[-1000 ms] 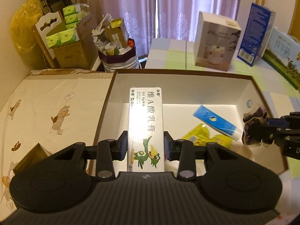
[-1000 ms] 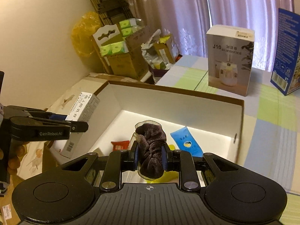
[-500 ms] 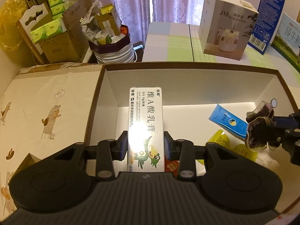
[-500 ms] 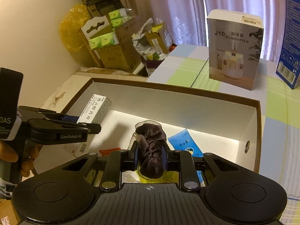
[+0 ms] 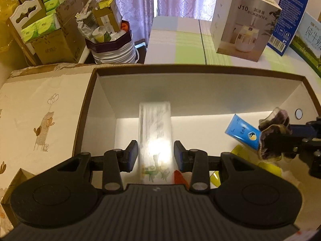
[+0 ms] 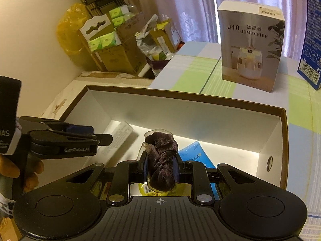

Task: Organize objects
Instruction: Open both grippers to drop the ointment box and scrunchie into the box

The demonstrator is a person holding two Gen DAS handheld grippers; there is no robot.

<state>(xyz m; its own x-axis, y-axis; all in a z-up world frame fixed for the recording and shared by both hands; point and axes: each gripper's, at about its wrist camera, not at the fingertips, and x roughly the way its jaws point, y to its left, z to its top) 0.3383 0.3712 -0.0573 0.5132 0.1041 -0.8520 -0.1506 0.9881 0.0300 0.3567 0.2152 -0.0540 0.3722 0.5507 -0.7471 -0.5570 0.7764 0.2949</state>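
Left wrist view: my left gripper (image 5: 156, 154) hangs over the open storage box (image 5: 192, 69), jaws parted, and the blurred white carton (image 5: 154, 132) between them appears loose and dropping toward the box floor. I would hold the jaws wide and lift straight up so nothing snags it.

Right wrist view: my right gripper (image 6: 160, 169) is clamped on the dark velvet scrunchie (image 6: 162, 156), poised above the blue sachet (image 6: 193, 156) and yellow packets (image 6: 160, 190) inside the box. I judge it best released low, over bare floor beside them.
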